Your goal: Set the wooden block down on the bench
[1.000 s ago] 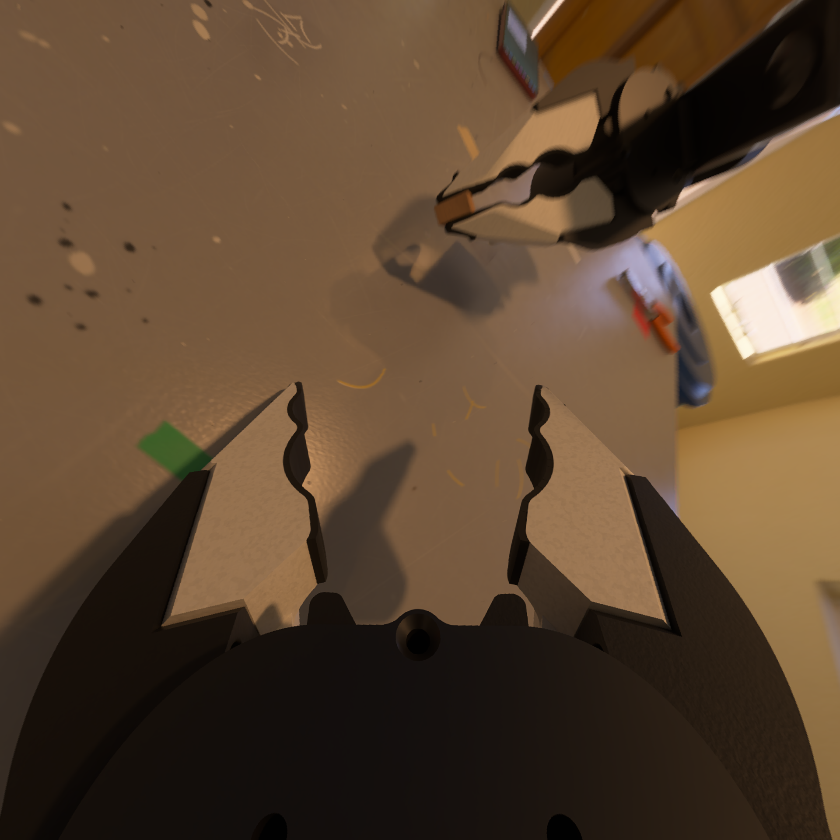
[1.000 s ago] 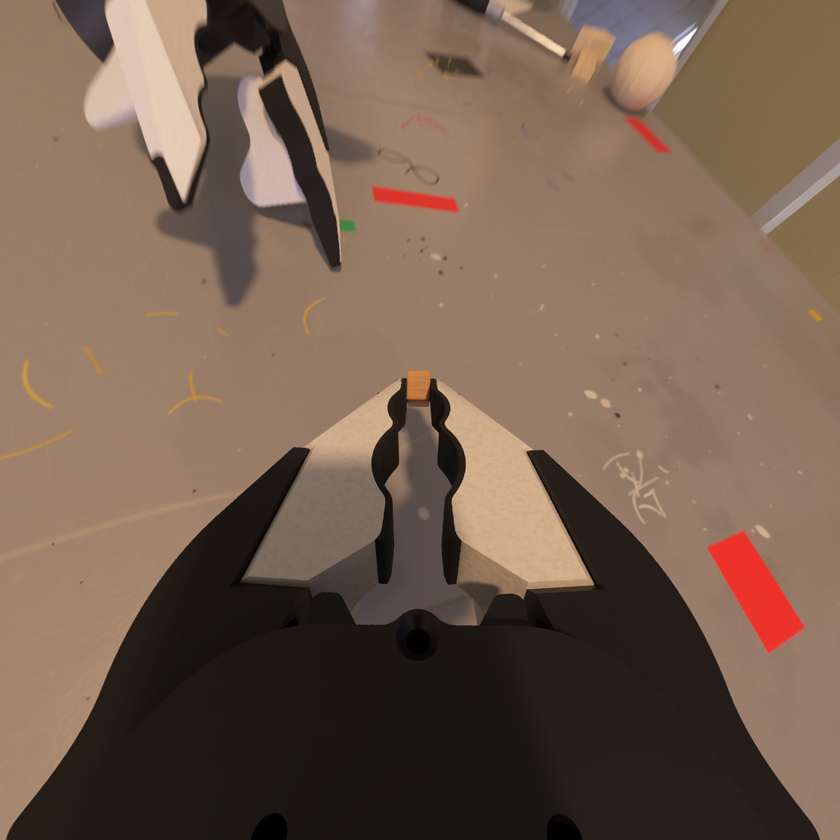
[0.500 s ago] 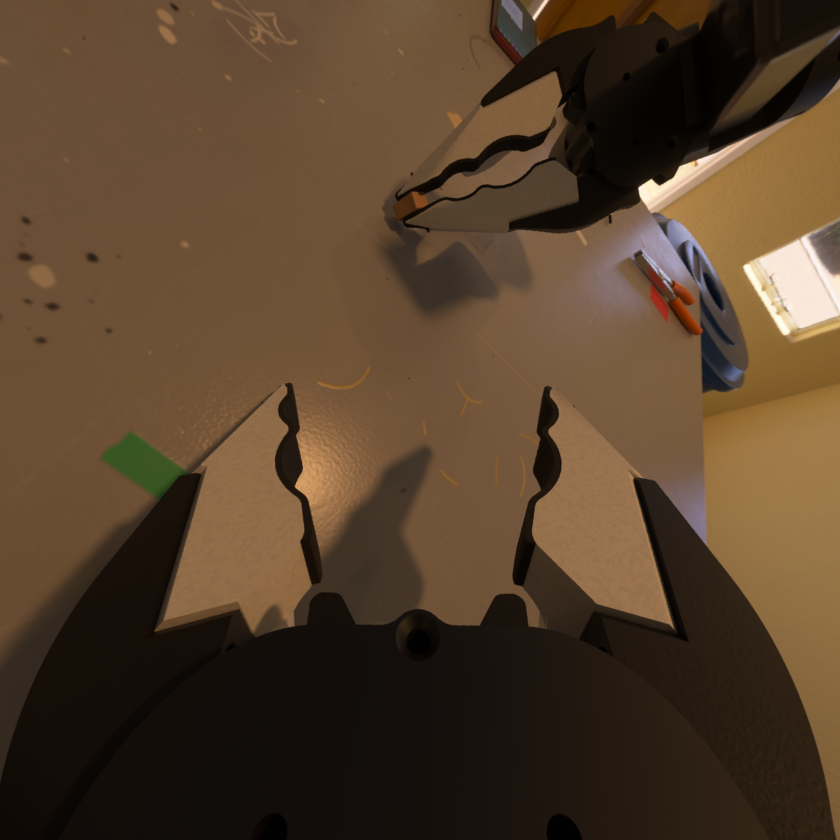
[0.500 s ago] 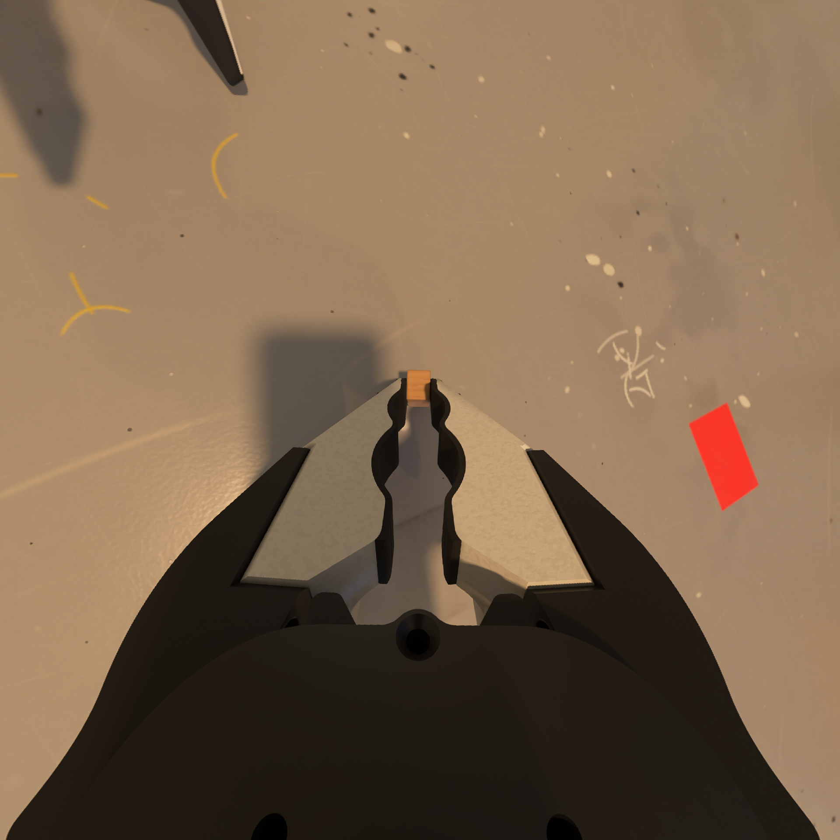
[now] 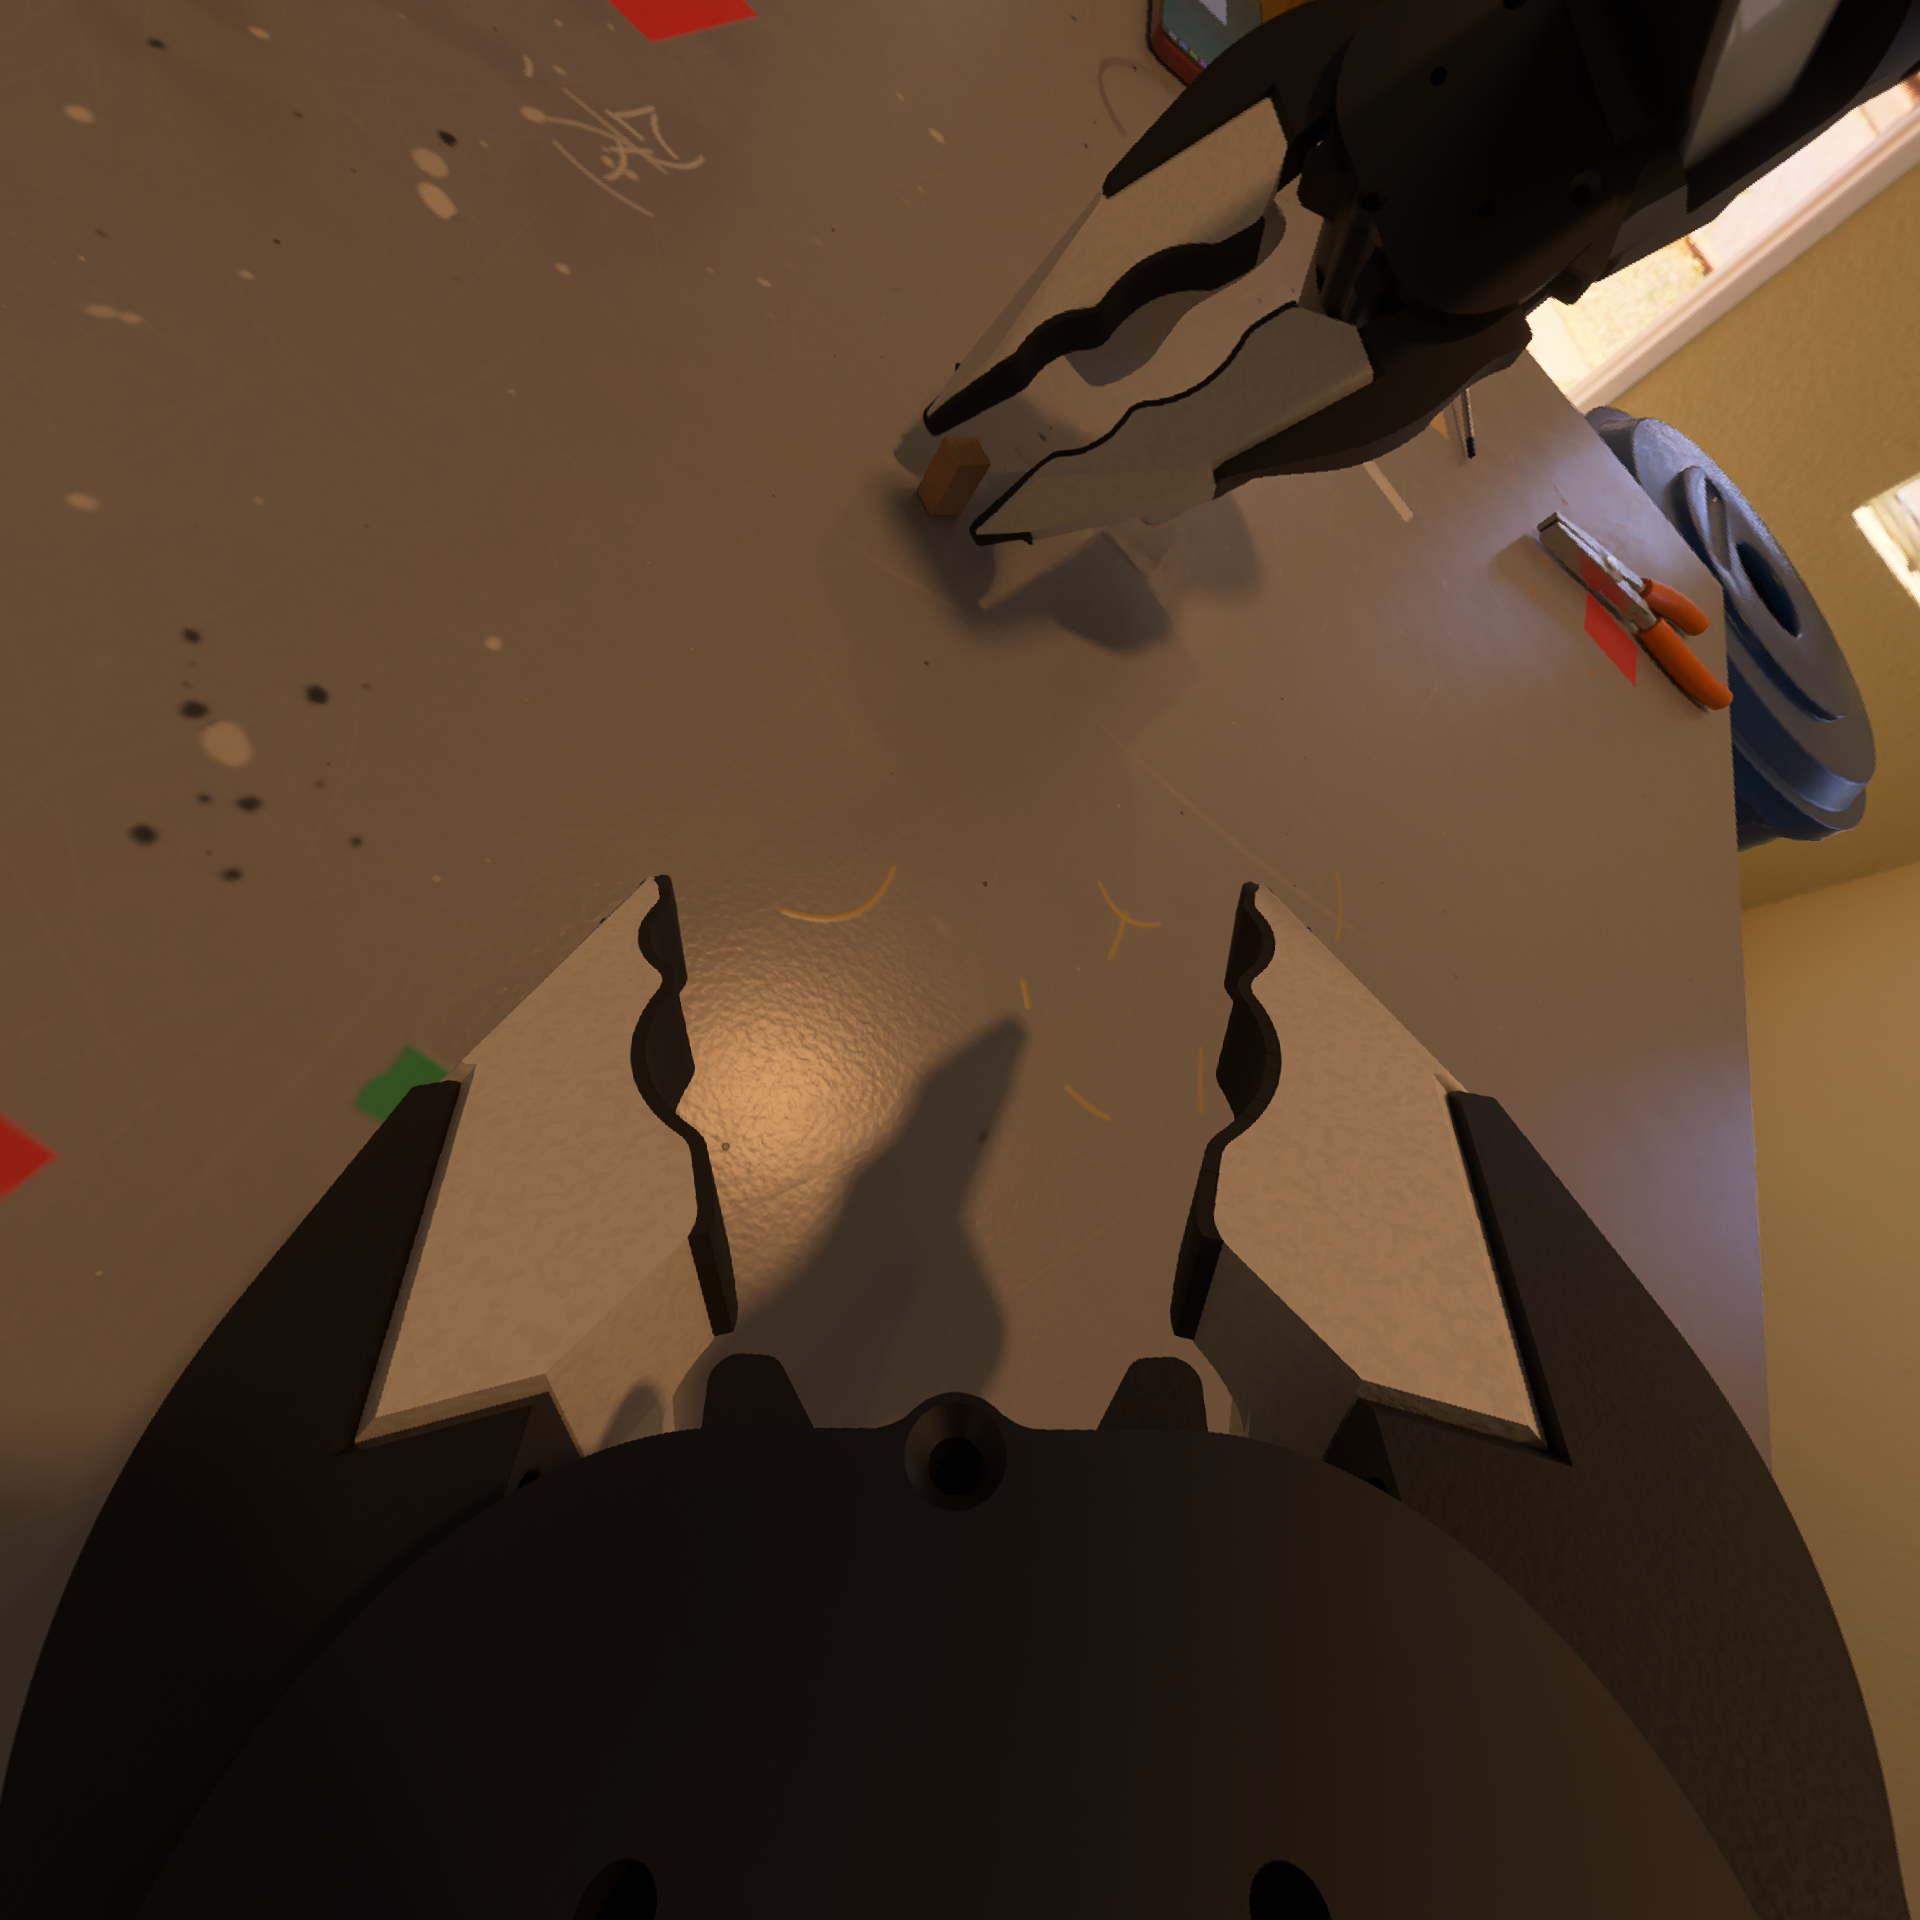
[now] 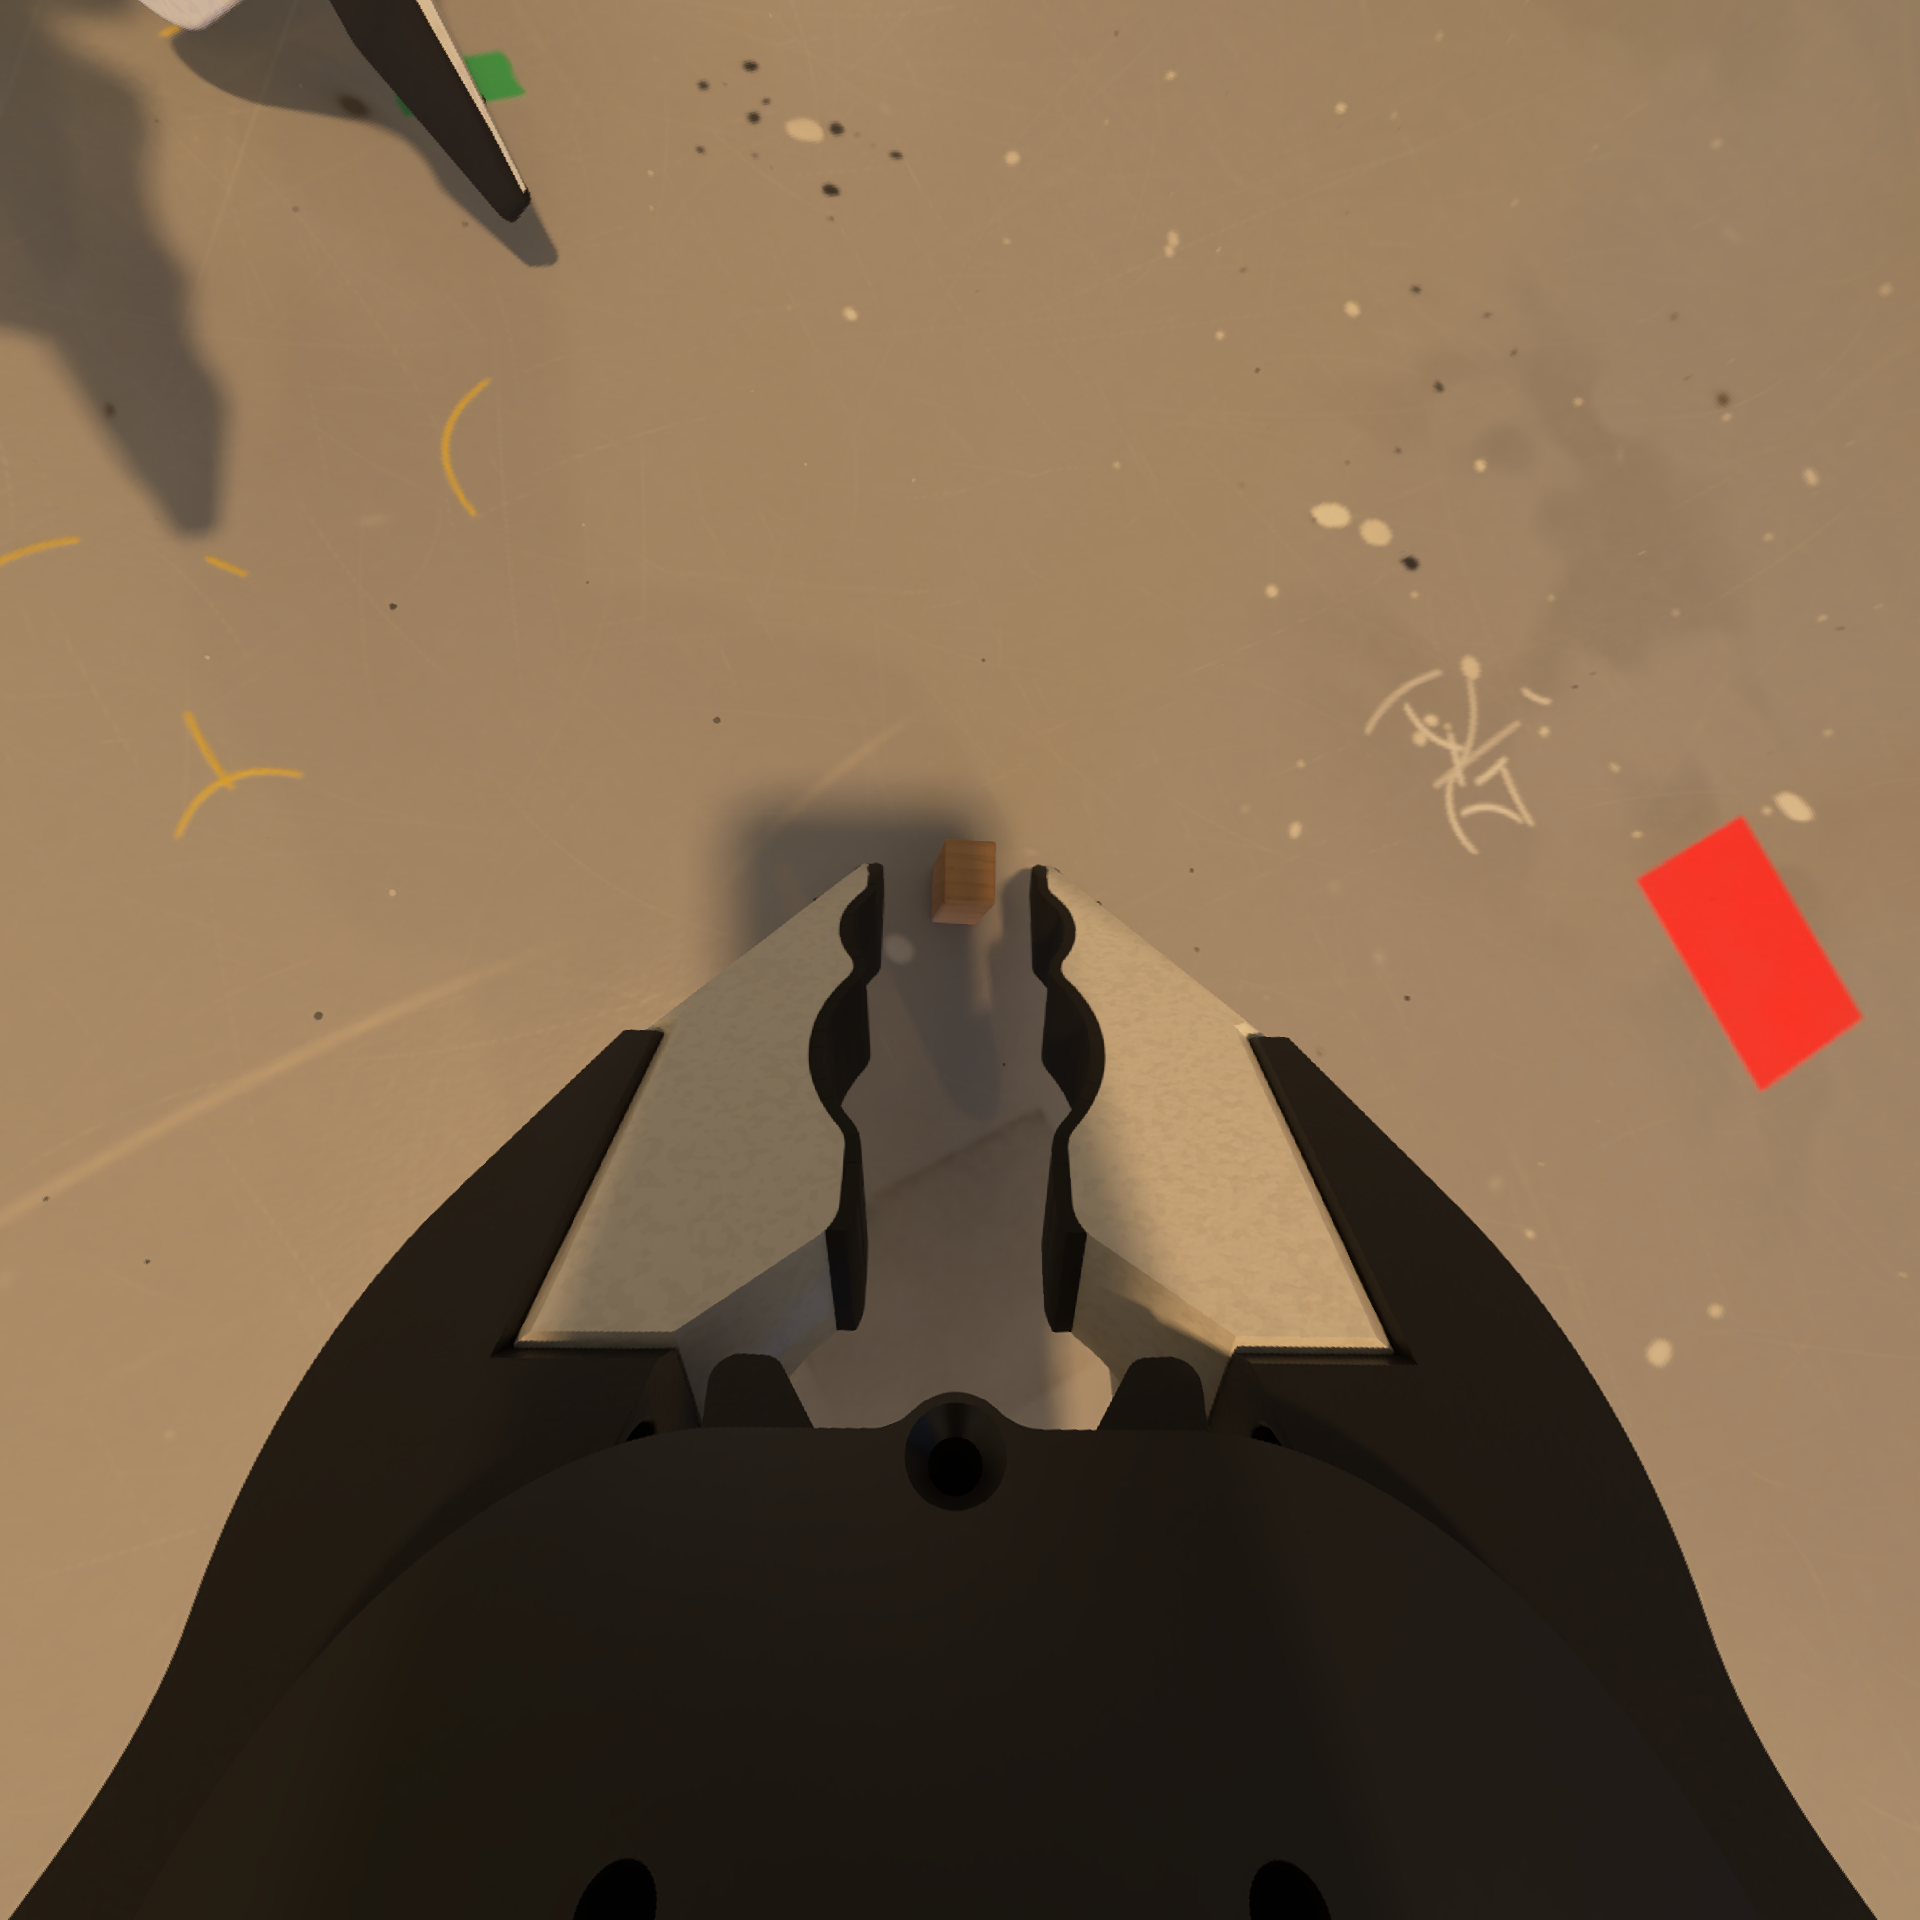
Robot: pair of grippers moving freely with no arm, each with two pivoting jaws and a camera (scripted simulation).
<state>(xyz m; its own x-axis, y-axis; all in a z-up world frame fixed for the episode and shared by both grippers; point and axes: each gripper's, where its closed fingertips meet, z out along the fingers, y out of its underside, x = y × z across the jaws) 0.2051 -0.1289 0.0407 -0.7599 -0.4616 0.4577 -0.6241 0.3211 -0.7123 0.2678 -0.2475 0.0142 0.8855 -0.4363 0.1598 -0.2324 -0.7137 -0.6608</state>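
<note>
The small wooden block (image 6: 964, 881) rests on the grey bench (image 6: 1039, 468), free between the tips of my right gripper (image 6: 956, 878). The right gripper is open, its fingers a little apart on either side of the block and not touching it. In the left wrist view the block (image 5: 951, 475) sits on the bench (image 5: 623, 520) at the tips of the right gripper (image 5: 951, 480), which points down at it. My left gripper (image 5: 954, 883) is open and empty, held above the bench well away from the block.
Red tape patches (image 6: 1749, 951) and a green one (image 5: 400, 1078) lie flat on the bench among paint specks. Orange-handled pliers (image 5: 1642, 613) and a blue disc (image 5: 1766, 634) sit at the bench's right edge. One left gripper finger (image 6: 457, 114) shows at top left of the right wrist view.
My right gripper came down to the bench and opened, letting go of the block, which now sits on the surface. The left gripper stayed open and shifted only slightly.
</note>
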